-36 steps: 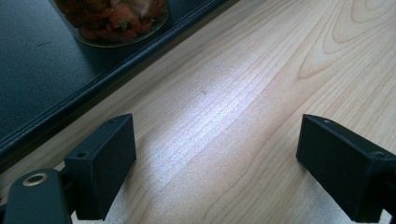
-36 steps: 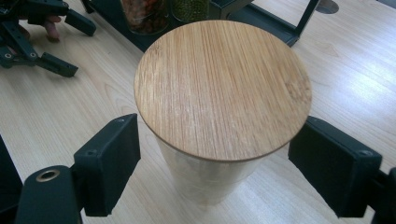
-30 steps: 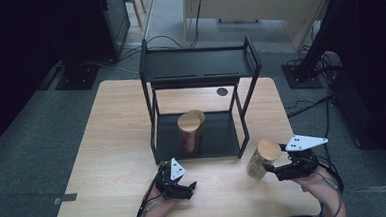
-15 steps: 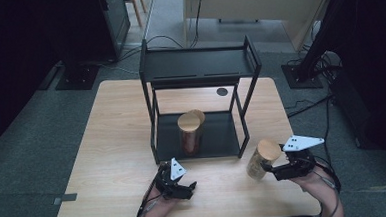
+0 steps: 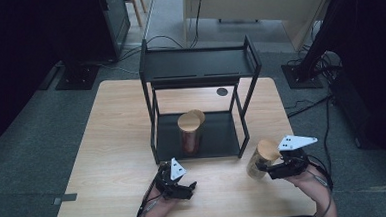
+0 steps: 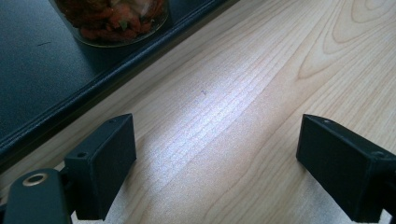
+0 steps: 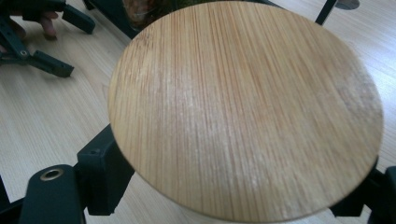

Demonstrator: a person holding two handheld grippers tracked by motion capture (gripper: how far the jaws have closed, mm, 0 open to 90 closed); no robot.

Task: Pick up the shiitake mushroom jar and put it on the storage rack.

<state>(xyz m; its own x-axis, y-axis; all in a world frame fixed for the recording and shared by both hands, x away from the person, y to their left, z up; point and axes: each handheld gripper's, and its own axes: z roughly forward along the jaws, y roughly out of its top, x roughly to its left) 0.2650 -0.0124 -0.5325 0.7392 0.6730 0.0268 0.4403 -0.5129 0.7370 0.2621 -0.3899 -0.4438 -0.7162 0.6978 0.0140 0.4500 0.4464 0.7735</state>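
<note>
- Light wooden table (image 5: 113, 157): rectangular top, pale grain; the high view gives its whole outline, the two gripper views close patches of grain.
- Black metal two-tier shelf rack (image 5: 198, 63): stands at the table's middle towards the far edge. The left gripper view shows a strip of its dark lower tray (image 6: 42, 84) and raised rim.
- Glass jar with round bamboo lid, on the tray (image 5: 190, 133): upright on the lower tier. The high view shows lid and reddish body; the left gripper view shows its base (image 6: 116, 18) with red and orange contents.
- Glass jar with round bamboo lid, on the table (image 5: 261, 160): upright by the rack's front right leg. The right gripper view shows its lid (image 7: 243, 107) from close above; the high view shows the pale contents through the glass.
- Right gripper (image 5: 272, 168): jaws either side of this jar just under the lid, having just been closing. The right gripper view has the lid hiding the pads, so contact cannot be told.
- Left gripper (image 5: 185, 186): low at the near edge, in front of the rack. The left gripper view shows its jaws wide apart over bare wood (image 6: 219, 154), holding nothing.
</note>
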